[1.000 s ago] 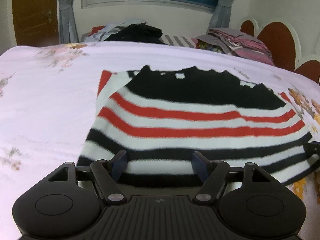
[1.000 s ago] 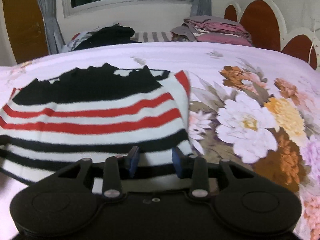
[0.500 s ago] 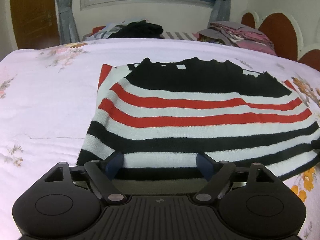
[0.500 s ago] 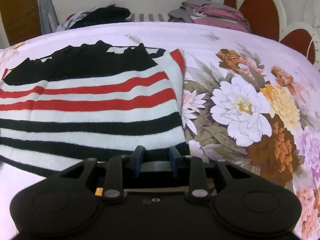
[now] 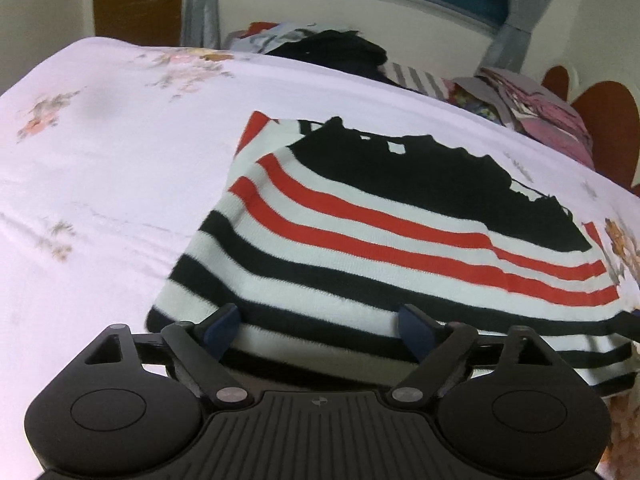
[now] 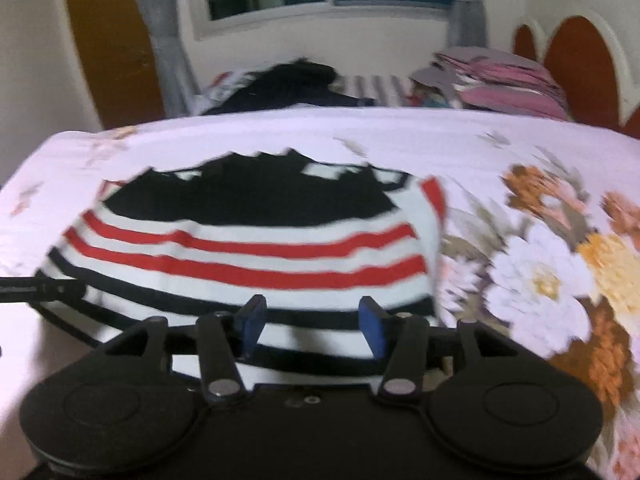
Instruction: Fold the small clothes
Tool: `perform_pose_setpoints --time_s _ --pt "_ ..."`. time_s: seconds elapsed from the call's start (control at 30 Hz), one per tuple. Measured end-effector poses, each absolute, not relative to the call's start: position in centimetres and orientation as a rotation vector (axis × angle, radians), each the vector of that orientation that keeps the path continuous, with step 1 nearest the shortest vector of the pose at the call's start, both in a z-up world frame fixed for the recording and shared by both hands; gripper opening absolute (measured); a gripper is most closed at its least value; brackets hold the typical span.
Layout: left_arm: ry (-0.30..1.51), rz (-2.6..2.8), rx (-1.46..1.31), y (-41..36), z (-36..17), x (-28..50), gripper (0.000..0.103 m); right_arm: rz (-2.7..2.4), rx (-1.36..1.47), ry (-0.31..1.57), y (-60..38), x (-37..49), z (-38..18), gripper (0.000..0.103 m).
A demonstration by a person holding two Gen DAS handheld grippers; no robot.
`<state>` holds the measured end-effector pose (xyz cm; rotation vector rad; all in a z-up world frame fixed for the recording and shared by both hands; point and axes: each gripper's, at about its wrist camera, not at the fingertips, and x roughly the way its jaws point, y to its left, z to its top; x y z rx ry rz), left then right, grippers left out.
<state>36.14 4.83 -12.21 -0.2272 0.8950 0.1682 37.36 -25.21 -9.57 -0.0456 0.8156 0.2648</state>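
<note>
Folded striped sweater (image 5: 384, 256) flat mid-bed (image 5: 100, 168), bare sheet all round; left gripper (image 5: 322, 330) wide, right gripper (image 6: 312, 322) just opened, over near hem.

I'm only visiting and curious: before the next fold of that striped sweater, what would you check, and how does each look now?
1. Left hand-held gripper let go: ok, jaws wide, just opening.
2. Right hand-held gripper let go: ok, just opened, nothing pinched.
3. Striped sweater lying flat on bed sheet: ok.
4. Fold edges even: cannot tell, near hem hidden.
5. Clothes pile clear of sweater: ok.
</note>
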Motion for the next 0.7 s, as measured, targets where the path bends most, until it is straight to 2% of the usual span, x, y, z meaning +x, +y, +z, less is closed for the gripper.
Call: perform_pose_setpoints --time_s 0.23,0.47,0.7 --pt "0.931 0.196 -0.321 6.4 -11.6 34.3 0.092 0.353 -0.019 0.809 -22.0 38.7 -9.4 0.051" --pt "0.985 0.164 -0.541 9.3 -14.9 33.5 0.093 0.360 -0.013 0.816 -18.7 40.0 -10.3 0.054" --pt "0.824 0.124 -0.712 11.0 -16.8 36.4 0.093 0.310 -0.081 0.818 -16.0 41.7 -12.2 0.054"
